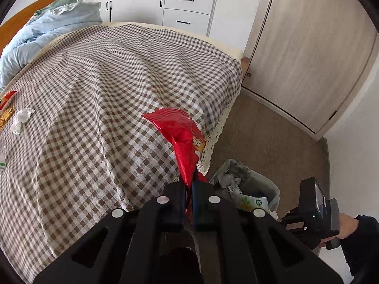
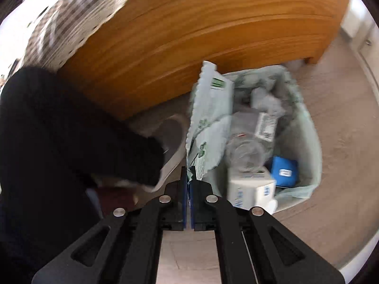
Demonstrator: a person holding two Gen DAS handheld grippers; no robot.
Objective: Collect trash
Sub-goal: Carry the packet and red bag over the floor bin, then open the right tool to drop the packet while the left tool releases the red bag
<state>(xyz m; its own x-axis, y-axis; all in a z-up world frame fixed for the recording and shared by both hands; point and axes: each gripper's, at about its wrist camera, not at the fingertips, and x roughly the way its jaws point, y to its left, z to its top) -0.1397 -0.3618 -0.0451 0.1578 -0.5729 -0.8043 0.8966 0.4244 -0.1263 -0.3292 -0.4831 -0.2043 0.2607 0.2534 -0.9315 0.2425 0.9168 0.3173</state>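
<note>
My left gripper (image 1: pixel 188 179) is shut on a crumpled red snack wrapper (image 1: pixel 182 132), which sticks up over the foot corner of the checked bed (image 1: pixel 94 99). My right gripper (image 2: pixel 188 174) is shut on a pale green-and-white wrapper (image 2: pixel 208 118) that hangs over the left rim of the trash bin (image 2: pixel 308 156). The lined trash bin (image 1: pixel 265 184) stands on the floor by the bed's corner, holding a white carton (image 2: pixel 251 190), a blue box (image 2: pixel 284 171) and clear plastic. A crumpled white tissue (image 1: pixel 21 118) and an orange-red wrapper (image 1: pixel 7 108) lie at the bed's left edge.
A blue duvet (image 1: pixel 47 30) is bunched at the head of the bed. White cupboards (image 1: pixel 161 2) and a wooden door (image 1: pixel 308 54) stand beyond. The wooden bed frame (image 2: pixel 201 35) runs behind the bin. A dark sleeve (image 2: pixel 59 142) fills the left of the right wrist view, with a slipper (image 2: pixel 173 139) beside it.
</note>
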